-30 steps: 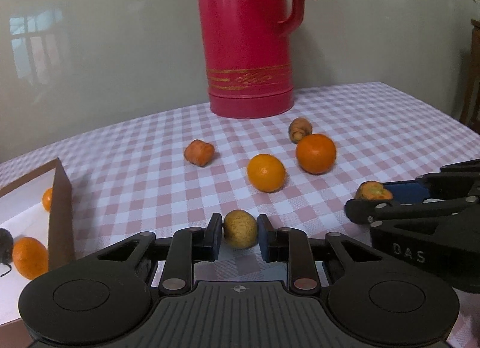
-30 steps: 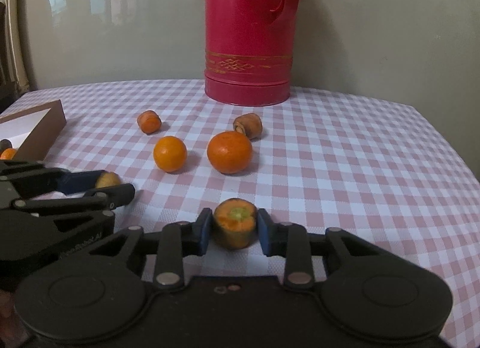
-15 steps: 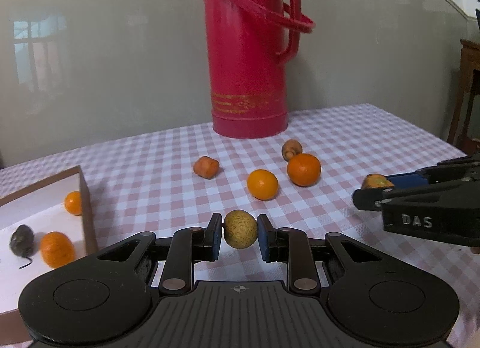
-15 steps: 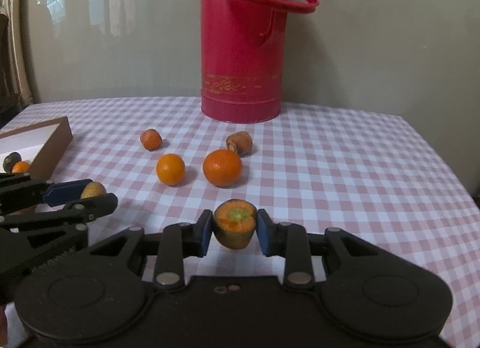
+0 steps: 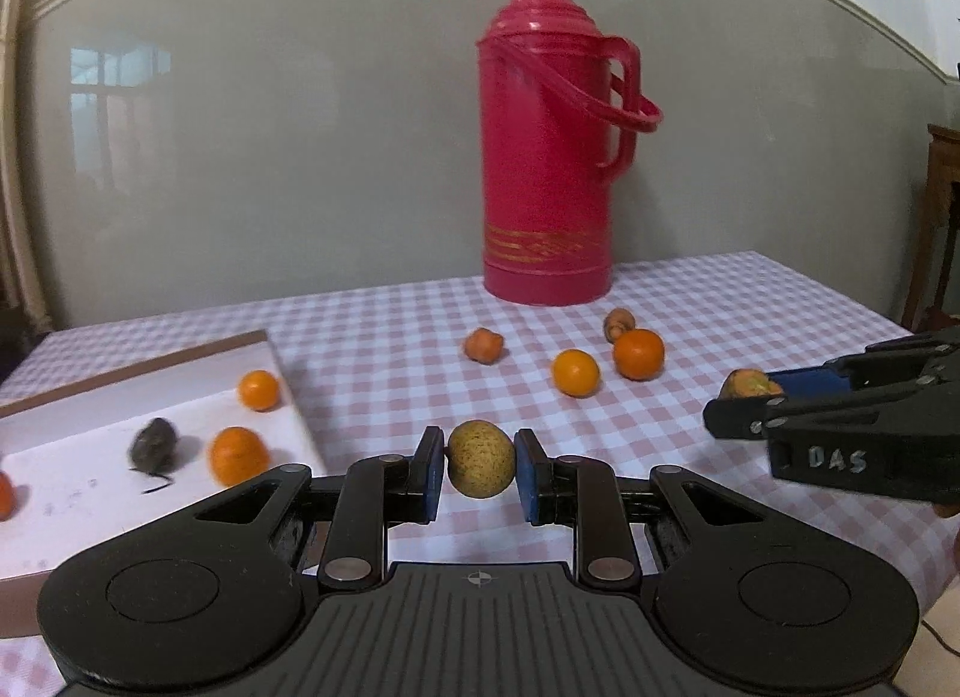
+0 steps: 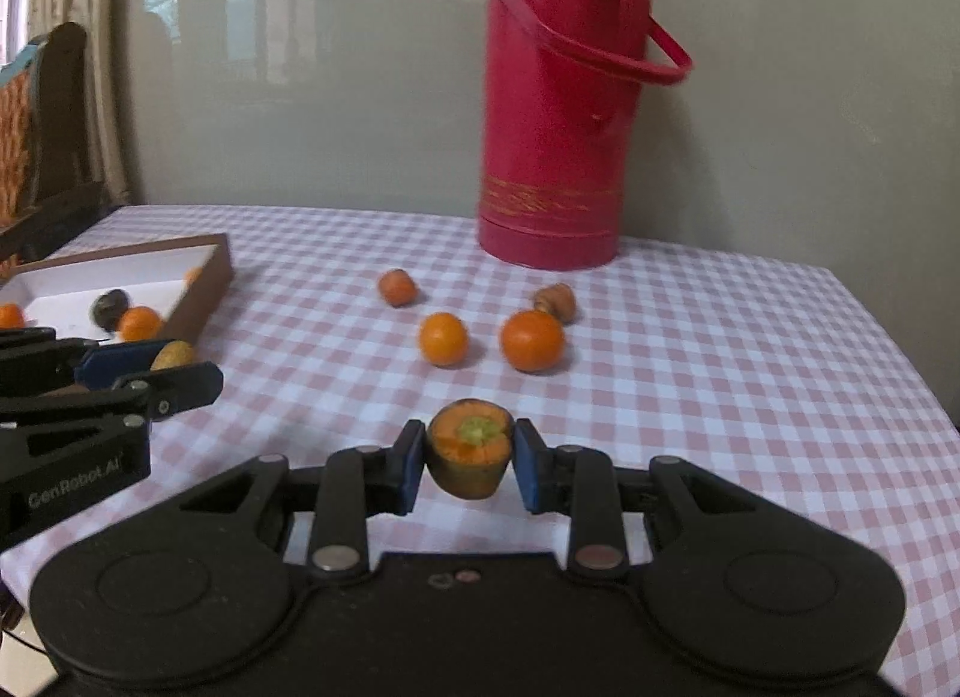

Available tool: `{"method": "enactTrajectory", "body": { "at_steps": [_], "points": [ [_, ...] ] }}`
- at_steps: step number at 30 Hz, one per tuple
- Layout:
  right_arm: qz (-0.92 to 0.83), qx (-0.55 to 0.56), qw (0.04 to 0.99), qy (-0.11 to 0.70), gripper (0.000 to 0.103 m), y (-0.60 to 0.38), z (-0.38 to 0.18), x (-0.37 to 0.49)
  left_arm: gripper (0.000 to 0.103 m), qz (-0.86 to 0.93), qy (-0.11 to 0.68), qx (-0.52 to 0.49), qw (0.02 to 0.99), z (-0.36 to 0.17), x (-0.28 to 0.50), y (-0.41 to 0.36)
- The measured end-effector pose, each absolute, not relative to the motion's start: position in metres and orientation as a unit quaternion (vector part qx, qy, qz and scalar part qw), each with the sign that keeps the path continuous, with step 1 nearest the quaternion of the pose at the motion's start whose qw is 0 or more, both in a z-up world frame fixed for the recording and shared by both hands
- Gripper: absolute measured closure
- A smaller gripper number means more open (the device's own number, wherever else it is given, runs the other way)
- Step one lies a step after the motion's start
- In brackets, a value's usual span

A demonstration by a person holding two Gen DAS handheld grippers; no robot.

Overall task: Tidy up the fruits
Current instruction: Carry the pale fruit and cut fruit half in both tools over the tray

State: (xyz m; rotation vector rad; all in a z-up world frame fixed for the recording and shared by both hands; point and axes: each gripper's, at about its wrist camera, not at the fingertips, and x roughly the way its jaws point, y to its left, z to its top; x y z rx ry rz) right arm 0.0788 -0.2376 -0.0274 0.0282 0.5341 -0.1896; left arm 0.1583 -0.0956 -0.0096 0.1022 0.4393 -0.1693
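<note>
My left gripper (image 5: 480, 472) is shut on a yellow-green round fruit (image 5: 481, 458), held above the checked tablecloth. My right gripper (image 6: 469, 466) is shut on a carrot stub (image 6: 469, 457) with its cut orange face toward the camera. Each gripper shows in the other's view, the right one (image 5: 744, 397) at the right, the left one (image 6: 174, 364) at the left. Two oranges (image 5: 576, 373) (image 5: 638, 354) and two carrot pieces (image 5: 483, 345) (image 5: 618, 323) lie on the cloth. A white-lined brown box (image 5: 282, 379) at the left holds oranges (image 5: 239, 455) and a dark fruit (image 5: 153, 445).
A tall red thermos (image 5: 549, 156) stands at the back of the table by the wall. The table's right edge (image 6: 888, 337) falls away to the right. A wooden chair (image 6: 54, 126) stands behind the table at the left.
Both grippers have risen and pulled back with their loads still held. More of the thermos and the box's inside now shows. The left gripper has shifted toward the box.
</note>
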Motion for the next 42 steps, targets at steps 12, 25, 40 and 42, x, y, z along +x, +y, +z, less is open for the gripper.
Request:
{"method": "enactTrajectory", "body": {
  "at_steps": [12, 25, 40, 42],
  "points": [
    [-0.023, -0.004, 0.974, 0.223, 0.081, -0.177, 0.0, 0.061, 0.078, -0.033, 0.196, 0.048, 0.979, 0.002, 0.118, -0.039],
    [0.041, -0.029, 0.978, 0.202, 0.081, -0.115, 0.011, 0.077, 0.078, 0.046, 0.179, 0.025, 0.982, 0.008, 0.093, 0.031],
    [0.083, -0.037, 0.979, 0.184, 0.081, -0.063, 0.018, 0.102, 0.078, 0.117, 0.171, 0.004, 0.978, 0.013, 0.08, 0.1],
    [0.085, -0.035, 0.979, 0.184, 0.08, -0.059, 0.018, 0.107, 0.078, 0.125, 0.171, 0.004, 0.977, 0.012, 0.08, 0.108]
  ]
}}
